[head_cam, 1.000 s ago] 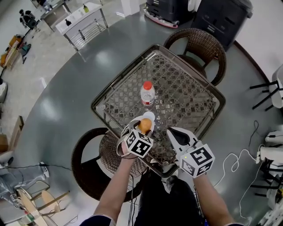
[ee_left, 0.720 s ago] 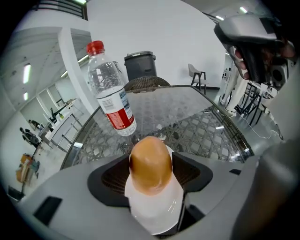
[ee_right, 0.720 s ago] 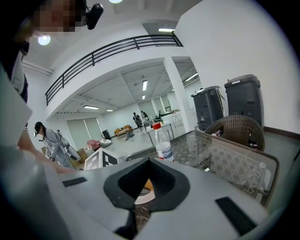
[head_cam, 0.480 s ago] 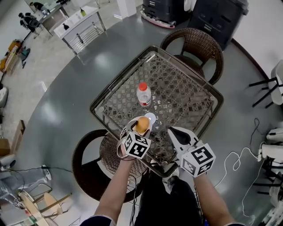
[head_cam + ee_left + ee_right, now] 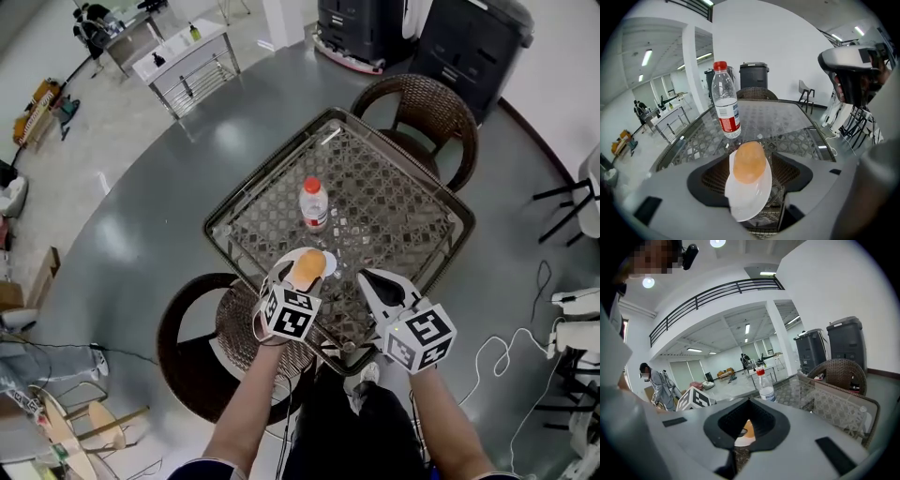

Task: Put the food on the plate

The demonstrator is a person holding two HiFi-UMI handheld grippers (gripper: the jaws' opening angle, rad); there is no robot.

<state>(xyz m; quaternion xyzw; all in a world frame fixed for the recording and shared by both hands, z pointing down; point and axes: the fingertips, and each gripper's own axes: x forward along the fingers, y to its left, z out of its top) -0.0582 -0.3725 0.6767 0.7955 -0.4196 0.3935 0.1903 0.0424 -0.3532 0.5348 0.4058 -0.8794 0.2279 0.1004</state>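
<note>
An orange piece of food (image 5: 307, 269) lies on a small white plate (image 5: 327, 263) above the near edge of the glass-topped table (image 5: 394, 206). My left gripper (image 5: 298, 281) is shut on the plate's near rim. In the left gripper view the food (image 5: 749, 161) rests on the plate (image 5: 747, 197), which sticks out from between the jaws and tilts forward. My right gripper (image 5: 370, 279) is just to the right, shut, with nothing in it. Through its jaw opening the right gripper view shows a bit of the food (image 5: 746, 430).
A water bottle (image 5: 314, 202) with a red cap stands upright mid-table, just beyond the plate, also in the left gripper view as the bottle (image 5: 725, 108). Wicker chairs stand at the far side (image 5: 427, 103) and the near left (image 5: 202, 319). Bins stand behind the table.
The head view has shifted a little. The left gripper still holds the plate with the food in about the same place, and the right gripper stays beside it.
</note>
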